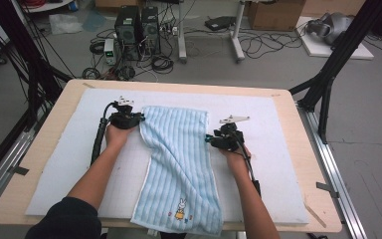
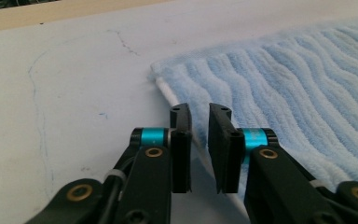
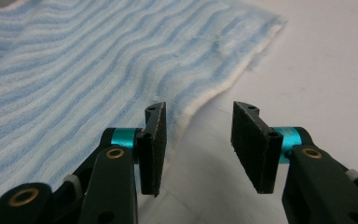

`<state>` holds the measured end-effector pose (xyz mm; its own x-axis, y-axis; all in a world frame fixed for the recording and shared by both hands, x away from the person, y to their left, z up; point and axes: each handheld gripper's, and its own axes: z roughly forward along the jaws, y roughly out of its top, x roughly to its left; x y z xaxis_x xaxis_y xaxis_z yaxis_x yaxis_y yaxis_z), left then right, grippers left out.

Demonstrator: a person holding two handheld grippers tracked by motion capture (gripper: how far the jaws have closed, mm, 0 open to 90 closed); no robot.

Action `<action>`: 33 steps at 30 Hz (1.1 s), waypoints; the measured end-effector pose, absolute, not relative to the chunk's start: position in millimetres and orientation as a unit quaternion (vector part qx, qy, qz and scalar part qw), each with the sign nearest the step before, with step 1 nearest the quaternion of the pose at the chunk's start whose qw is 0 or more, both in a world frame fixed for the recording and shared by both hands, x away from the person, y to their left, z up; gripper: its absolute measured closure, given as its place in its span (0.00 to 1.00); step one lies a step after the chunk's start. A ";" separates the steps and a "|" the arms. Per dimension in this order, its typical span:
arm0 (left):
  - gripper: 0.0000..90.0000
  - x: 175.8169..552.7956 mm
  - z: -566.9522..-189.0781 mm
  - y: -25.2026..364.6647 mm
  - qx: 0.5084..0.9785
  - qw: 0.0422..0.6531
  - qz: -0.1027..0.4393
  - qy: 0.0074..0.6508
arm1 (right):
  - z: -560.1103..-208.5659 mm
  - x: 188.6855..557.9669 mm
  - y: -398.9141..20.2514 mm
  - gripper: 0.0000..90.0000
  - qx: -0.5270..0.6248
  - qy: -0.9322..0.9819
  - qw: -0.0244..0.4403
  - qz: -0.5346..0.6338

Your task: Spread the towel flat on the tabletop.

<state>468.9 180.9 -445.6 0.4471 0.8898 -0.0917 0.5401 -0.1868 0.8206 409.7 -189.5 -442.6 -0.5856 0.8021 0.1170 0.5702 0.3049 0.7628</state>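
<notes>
A light blue striped towel (image 1: 179,164) with a small rabbit picture lies lengthwise on the white mat (image 1: 278,149), its near end hanging over the table's front edge. My left gripper (image 1: 138,119) rests at the towel's far left corner. In the left gripper view its jaws (image 2: 199,116) stand a narrow gap apart, and the towel's (image 2: 298,84) white hem runs under that gap, not pinched. My right gripper (image 1: 209,139) sits at the towel's right edge. In the right gripper view it (image 3: 200,116) is wide open, the towel (image 3: 98,70) edge just by its left jaw.
The mat covers most of a wooden table (image 1: 45,134). Black frame posts (image 1: 328,74) stand at both sides. On the floor beyond the table are computer towers (image 1: 137,27), cables and a cardboard box (image 1: 273,12).
</notes>
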 end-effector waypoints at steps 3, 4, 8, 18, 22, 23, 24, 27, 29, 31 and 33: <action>0.65 464.9 -443.4 180.4 0.739 0.420 0.205 0.485 | -446.9 414.2 -177.9 0.73 0.421 0.807 0.145 0.388; 0.62 462.5 -442.4 180.9 0.739 0.421 0.206 0.483 | -447.3 414.9 -175.2 0.80 0.416 0.813 0.152 0.378; 0.58 456.6 -440.3 184.9 0.744 0.421 0.197 0.480 | -446.4 419.2 -174.6 0.96 0.410 0.816 0.186 0.362; 0.53 446.6 -428.7 168.5 0.748 0.446 0.174 0.459 | -448.2 447.8 -205.1 0.96 0.500 0.759 0.254 0.331; 0.51 442.8 -429.6 158.3 0.766 0.446 0.153 0.437 | -447.5 446.5 -205.4 0.83 0.504 0.754 0.239 0.348; 0.49 442.2 -430.8 155.8 0.769 0.442 0.148 0.437 | -446.0 444.8 -205.6 0.78 0.503 0.754 0.234 0.352; 0.47 441.8 -432.0 154.0 0.776 0.434 0.143 0.435 | -444.2 442.7 -206.0 0.75 0.501 0.753 0.231 0.359; 0.47 436.0 -438.3 149.8 0.774 0.435 0.149 0.435 | -436.5 433.1 -209.4 0.63 0.495 0.748 0.218 0.384; 0.47 432.5 -444.7 149.2 0.773 0.436 0.143 0.439 | -432.6 425.7 -211.0 0.54 0.487 0.753 0.215 0.388; 0.47 429.6 -450.7 148.0 0.778 0.428 0.136 0.439 | -431.2 417.8 -214.0 0.52 0.480 0.759 0.209 0.387; 0.50 425.8 -450.5 146.7 0.781 0.431 0.145 0.429 | -432.2 410.0 -216.3 0.52 0.472 0.767 0.202 0.385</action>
